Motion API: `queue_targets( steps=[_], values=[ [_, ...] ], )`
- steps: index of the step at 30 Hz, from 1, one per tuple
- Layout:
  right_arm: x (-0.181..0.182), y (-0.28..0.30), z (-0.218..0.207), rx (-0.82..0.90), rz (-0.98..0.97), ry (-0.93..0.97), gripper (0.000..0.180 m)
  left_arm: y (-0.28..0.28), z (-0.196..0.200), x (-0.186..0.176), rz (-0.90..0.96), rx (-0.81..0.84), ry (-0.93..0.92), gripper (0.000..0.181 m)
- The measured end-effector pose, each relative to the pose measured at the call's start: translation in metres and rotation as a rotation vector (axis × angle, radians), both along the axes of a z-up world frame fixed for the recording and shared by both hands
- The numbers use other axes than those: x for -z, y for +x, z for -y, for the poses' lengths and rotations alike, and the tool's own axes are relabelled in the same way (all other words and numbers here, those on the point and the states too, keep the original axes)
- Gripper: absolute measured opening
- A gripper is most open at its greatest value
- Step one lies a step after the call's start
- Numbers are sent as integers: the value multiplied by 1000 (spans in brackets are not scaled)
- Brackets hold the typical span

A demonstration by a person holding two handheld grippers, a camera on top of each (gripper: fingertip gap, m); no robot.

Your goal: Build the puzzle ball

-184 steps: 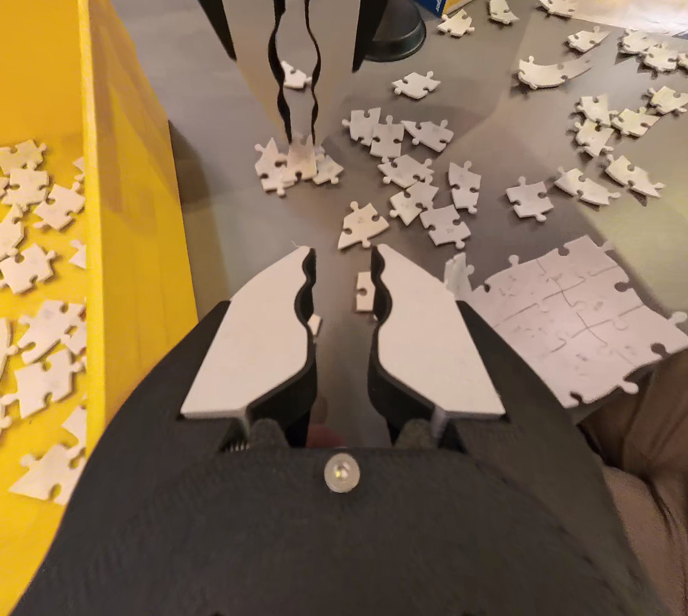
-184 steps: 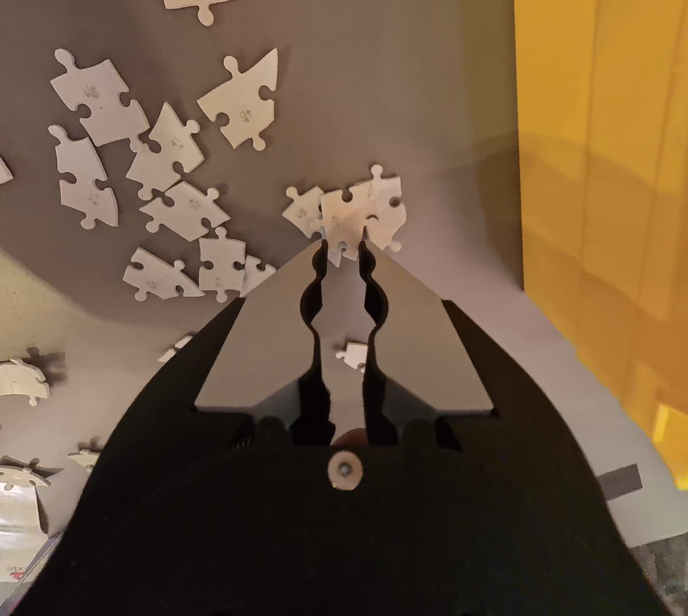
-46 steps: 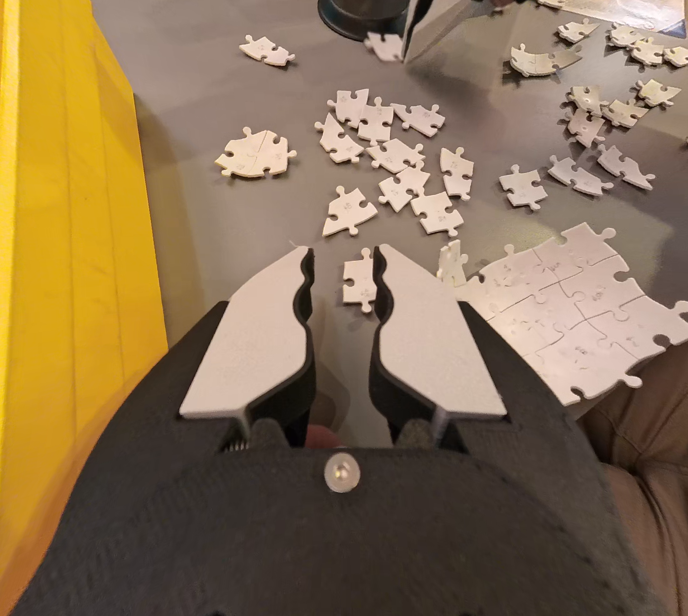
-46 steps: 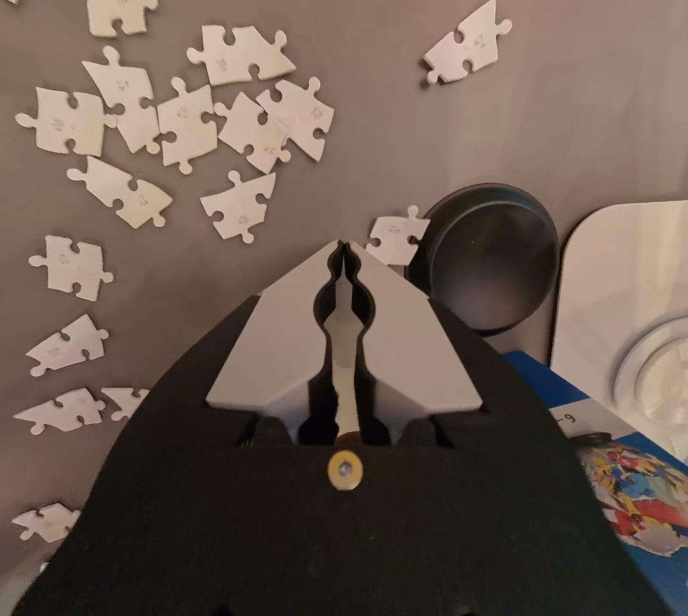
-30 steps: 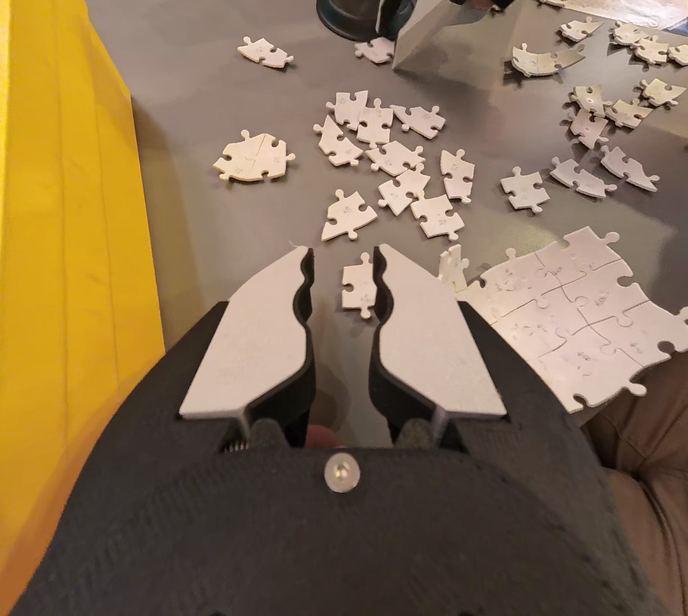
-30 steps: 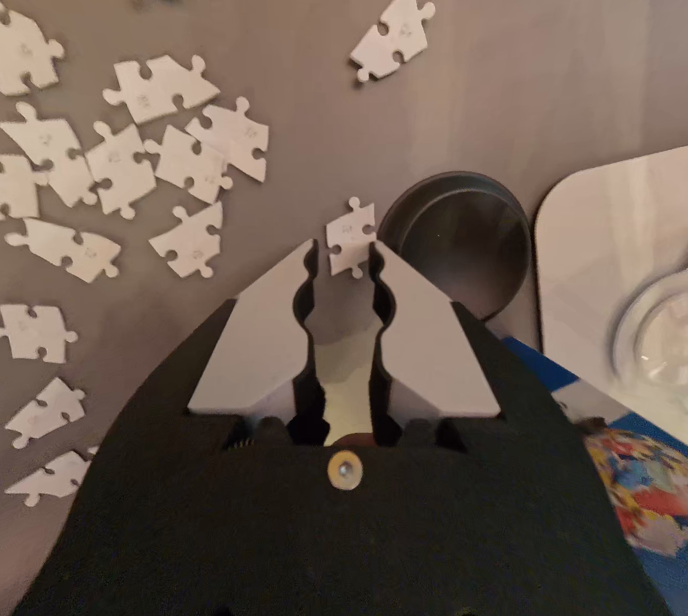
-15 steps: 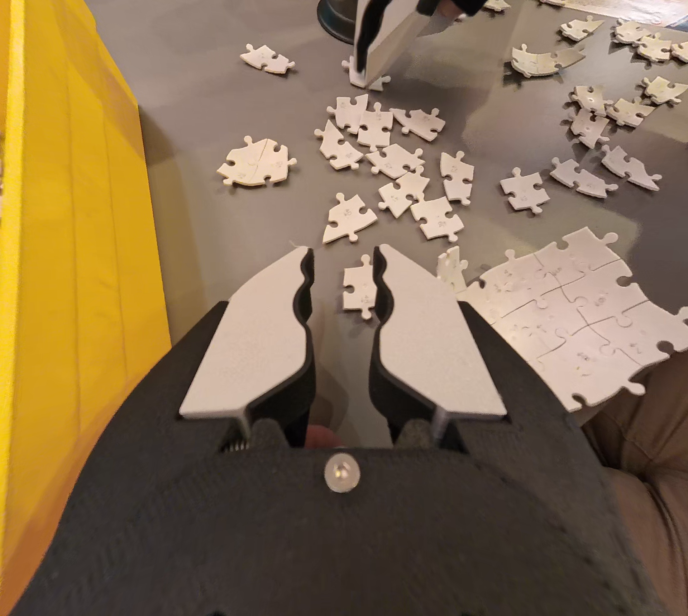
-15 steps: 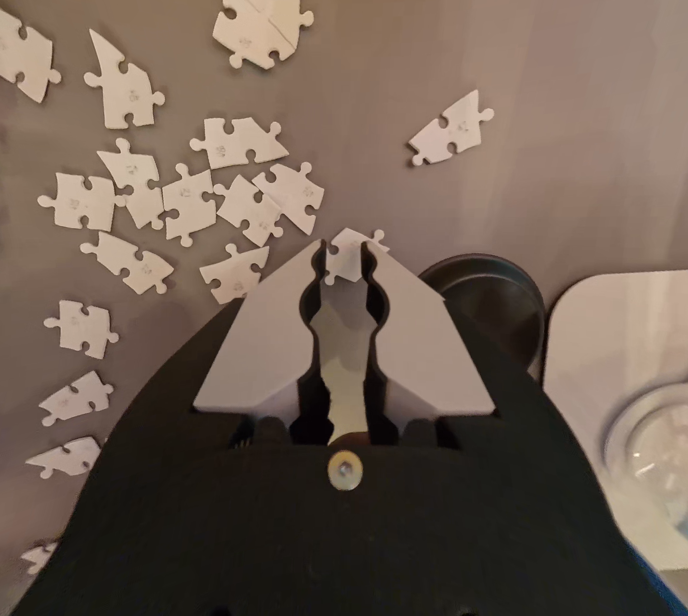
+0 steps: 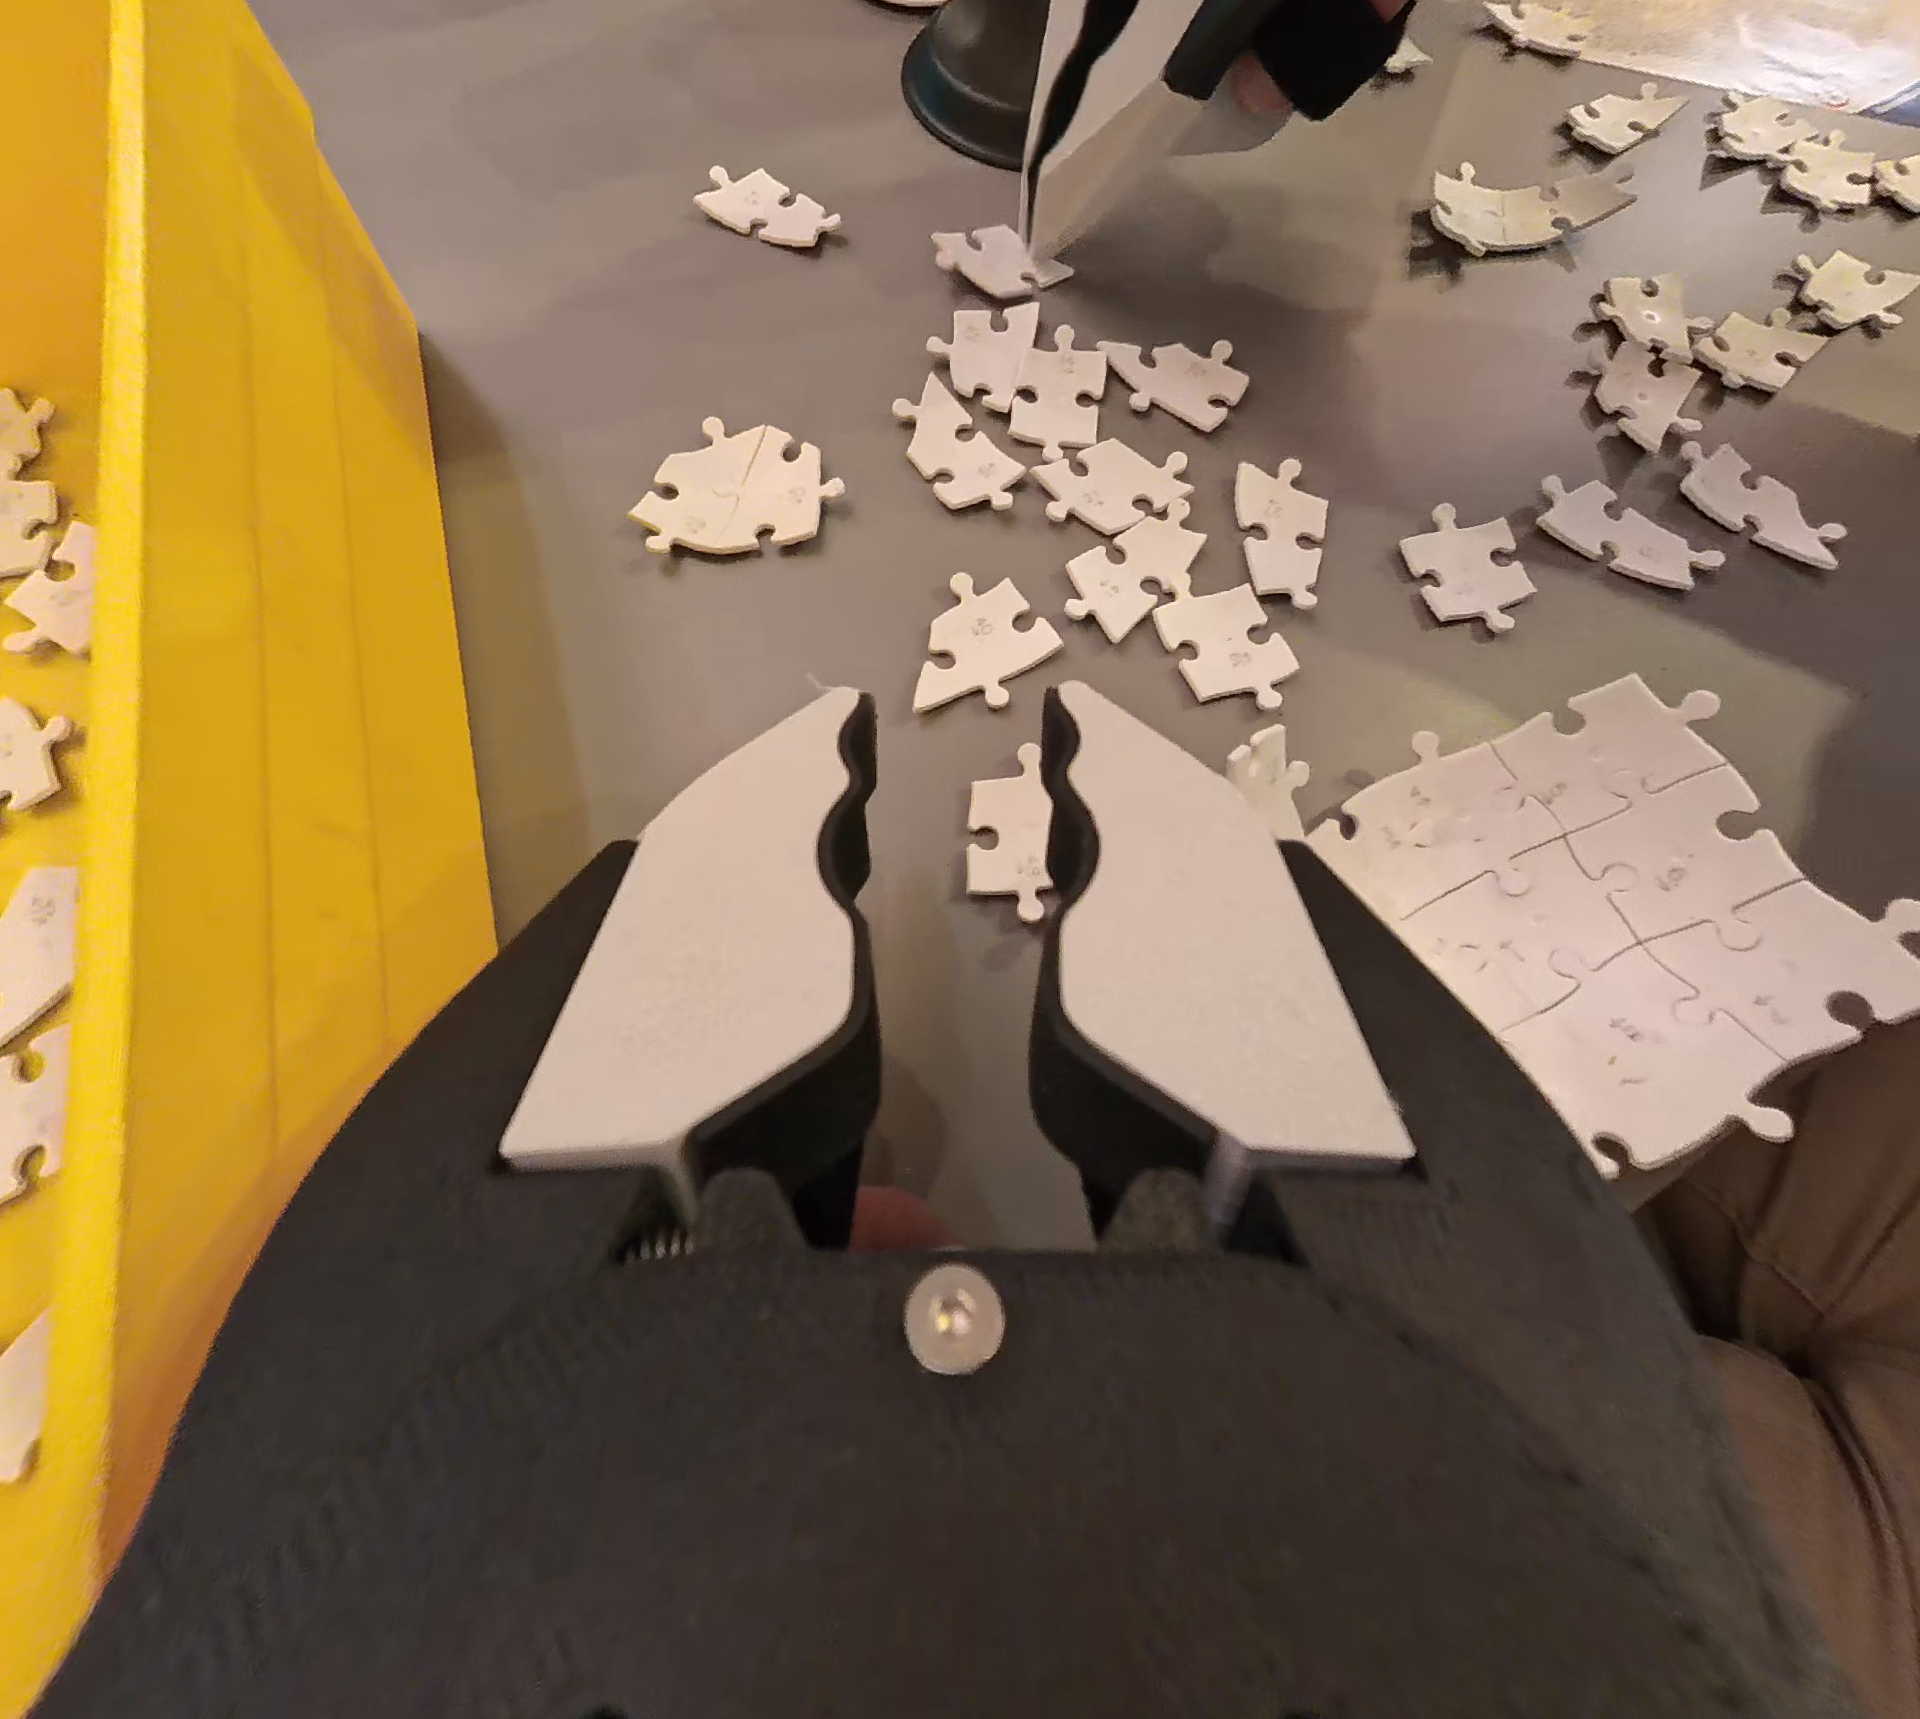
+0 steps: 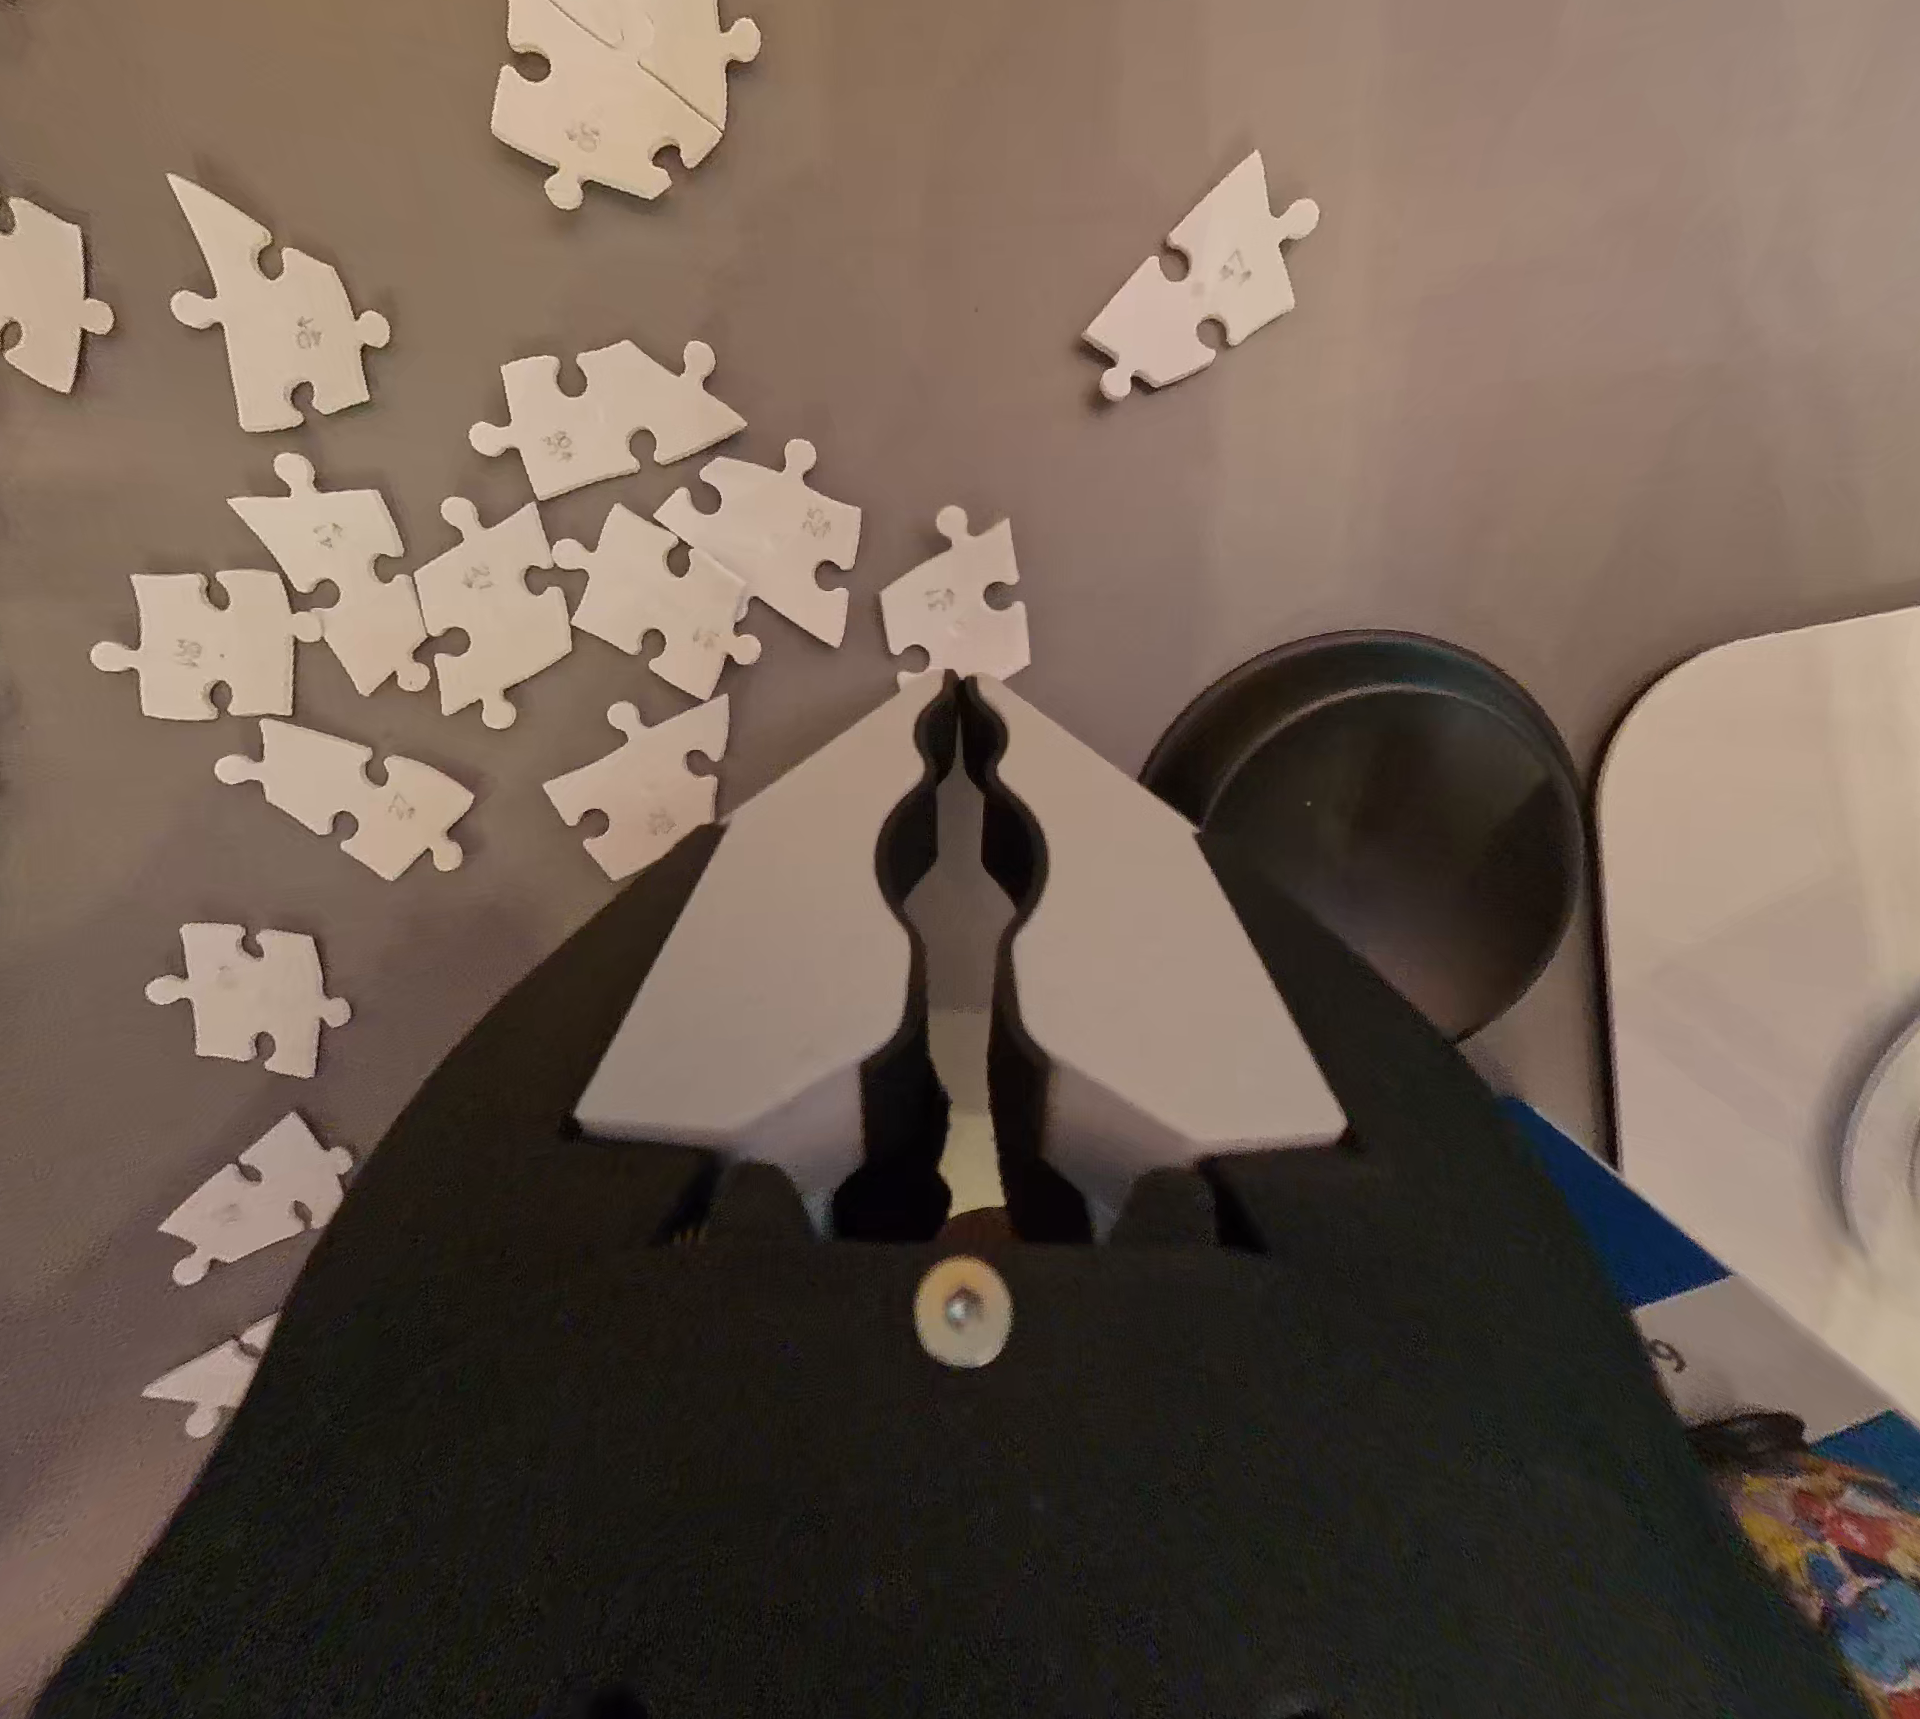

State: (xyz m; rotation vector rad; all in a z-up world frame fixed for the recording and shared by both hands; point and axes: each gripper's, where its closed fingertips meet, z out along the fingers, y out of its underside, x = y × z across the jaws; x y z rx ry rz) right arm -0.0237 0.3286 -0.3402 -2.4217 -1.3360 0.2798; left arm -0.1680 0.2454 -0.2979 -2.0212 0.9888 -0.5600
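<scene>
since half a second ago: your right gripper has pinched its tips together on the near edge of a single white piece that it then only straddled; in the left wrist view it has come down toward you and stands tip-down on that piece.
right fingers: together at the very tip, clamped on the piece's edge; the piece lies flat on the grey table.
left gripper: fingers apart, holding nothing, low over the table.
below the left gripper: one loose piece lies beside the right finger's inner edge.
joined sheet: near right, at the table's edge.
joined pair: alone, left of the loose cluster.
in your way: the cluster sits just beside the clamped piece; a black round stand is close on the other side.
yellow bin: far left, more pieces inside.
blue box: under your right gripper's body.
</scene>
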Motion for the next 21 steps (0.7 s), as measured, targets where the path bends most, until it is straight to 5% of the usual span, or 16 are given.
queue_targets(
  steps=[3, 5, 8, 21],
  values=[
    [0, -2, -2, -16, -3, 8, 3, 1, 0, -1, 3, 0, 0, 30],
    [-2, 1, -5, -9, 17, 19, 28, 2, 1, 0, 0, 4, -1, 30],
    [-5, 1, -5, -3, 18, 22, 37, 3, 2, 1, -3, 8, 0, 30],
    [1, -12, -6, 18, -68, -8, 19, 2, 2, 3, 4, 9, -7, 30]
  ],
)
